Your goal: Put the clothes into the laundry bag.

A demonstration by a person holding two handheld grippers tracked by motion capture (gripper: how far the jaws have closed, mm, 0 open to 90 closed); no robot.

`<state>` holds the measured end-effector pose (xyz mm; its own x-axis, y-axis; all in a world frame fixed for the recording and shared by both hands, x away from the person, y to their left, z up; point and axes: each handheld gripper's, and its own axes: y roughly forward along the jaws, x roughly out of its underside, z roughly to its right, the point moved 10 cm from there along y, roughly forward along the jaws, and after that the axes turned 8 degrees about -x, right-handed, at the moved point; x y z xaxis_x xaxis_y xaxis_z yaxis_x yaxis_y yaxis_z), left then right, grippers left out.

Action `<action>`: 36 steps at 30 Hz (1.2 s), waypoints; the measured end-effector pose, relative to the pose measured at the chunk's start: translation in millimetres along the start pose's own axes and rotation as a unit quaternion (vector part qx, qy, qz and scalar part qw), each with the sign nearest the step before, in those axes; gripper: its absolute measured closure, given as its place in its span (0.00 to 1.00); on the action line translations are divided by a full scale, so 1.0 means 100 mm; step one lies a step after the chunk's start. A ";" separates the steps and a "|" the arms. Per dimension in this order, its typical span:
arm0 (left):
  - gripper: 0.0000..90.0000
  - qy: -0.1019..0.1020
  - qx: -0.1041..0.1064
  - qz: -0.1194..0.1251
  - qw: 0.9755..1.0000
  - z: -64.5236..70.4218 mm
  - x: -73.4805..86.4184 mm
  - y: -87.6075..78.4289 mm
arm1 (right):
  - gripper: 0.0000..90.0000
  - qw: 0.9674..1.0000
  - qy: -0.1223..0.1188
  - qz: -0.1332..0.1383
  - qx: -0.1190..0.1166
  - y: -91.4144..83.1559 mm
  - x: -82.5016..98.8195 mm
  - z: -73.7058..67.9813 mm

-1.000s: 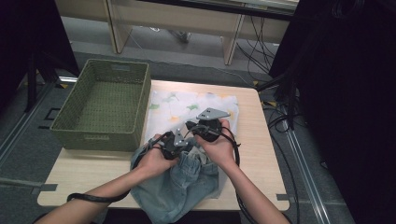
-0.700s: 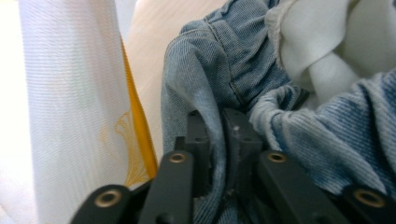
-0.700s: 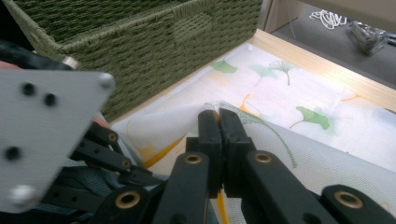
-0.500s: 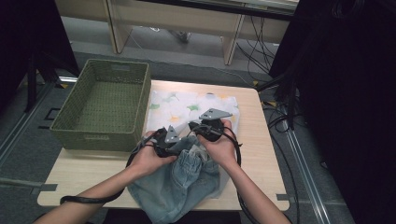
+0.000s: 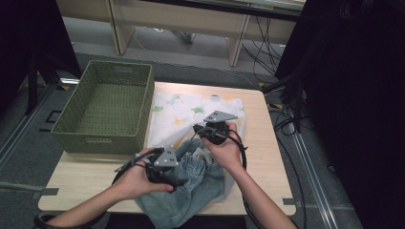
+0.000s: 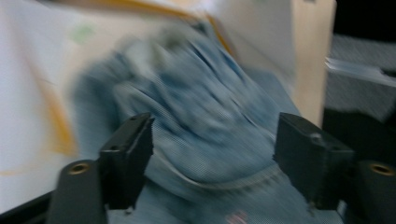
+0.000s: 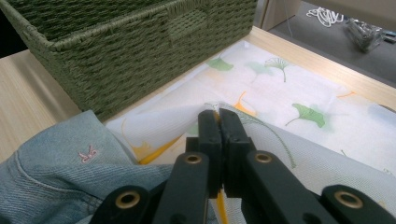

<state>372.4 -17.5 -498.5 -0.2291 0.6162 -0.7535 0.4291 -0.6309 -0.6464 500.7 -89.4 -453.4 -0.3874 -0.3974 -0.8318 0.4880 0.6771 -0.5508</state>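
Right gripper (image 7: 219, 116): its two black jaws are pressed together on a raised fold of the white leaf-printed cloth (image 7: 299, 88), pinching the thin fabric between the pads. In the high view this gripper (image 5: 206, 135) sits over the middle of the tabletop (image 5: 86, 176), its grey plate uppermost, held in the right hand (image 5: 227, 150).

Left gripper (image 6: 210, 154): its jaws stand wide apart and have just been opening; blurred blue denim lies in the gap between them, but the pads do not press on it. In the high view the left gripper (image 5: 177, 181) is near the front edge of the tabletop, resting over the left part of the denim garment (image 5: 196, 191), held in the left hand (image 5: 133, 179).

The denim garment lies crumpled at the middle of the front edge, part of it hanging over that edge; a small pink embroidered mark (image 7: 87, 153) shows on it in the right gripper view. The printed cloth is spread flat from the middle toward the far right of the tabletop, partly under the denim.

A green woven basket (image 5: 107, 112) stands on the far left corner, touching the left border of the cloth.
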 end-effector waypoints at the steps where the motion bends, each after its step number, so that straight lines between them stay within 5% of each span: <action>1: 0.26 0.007 0.002 -0.007 1.000 0.05 0.05 0.04 | 1.00 1.000 0.000 0.000 0.000 0.00 0.00 0.00; 9: 0.19 0.028 -0.002 -0.047 0.998 0.19 0.22 0.36 | 1.00 1.000 -0.012 -0.001 -0.002 0.00 0.00 0.00; 16: 0.46 0.039 -0.022 -0.074 0.996 0.18 0.28 0.51 | 1.00 1.000 -0.015 -0.009 -0.003 0.01 0.04 -0.03; 25: 0.87 0.018 -0.020 -0.076 0.997 0.13 0.30 0.52 | 1.00 1.000 -0.016 -0.011 -0.007 0.02 0.04 -0.05; 36: 0.94 -0.023 -0.032 -0.031 0.999 -0.02 0.06 0.31 | 1.00 1.000 -0.021 -0.006 -0.008 -0.01 0.00 -0.07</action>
<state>385.9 -32.8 -523.2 -0.2960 0.6301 -0.7179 0.4671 -0.5601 -0.6842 494.7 -85.4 -452.7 -0.3592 -0.4316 -0.8275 0.4705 0.6820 -0.5599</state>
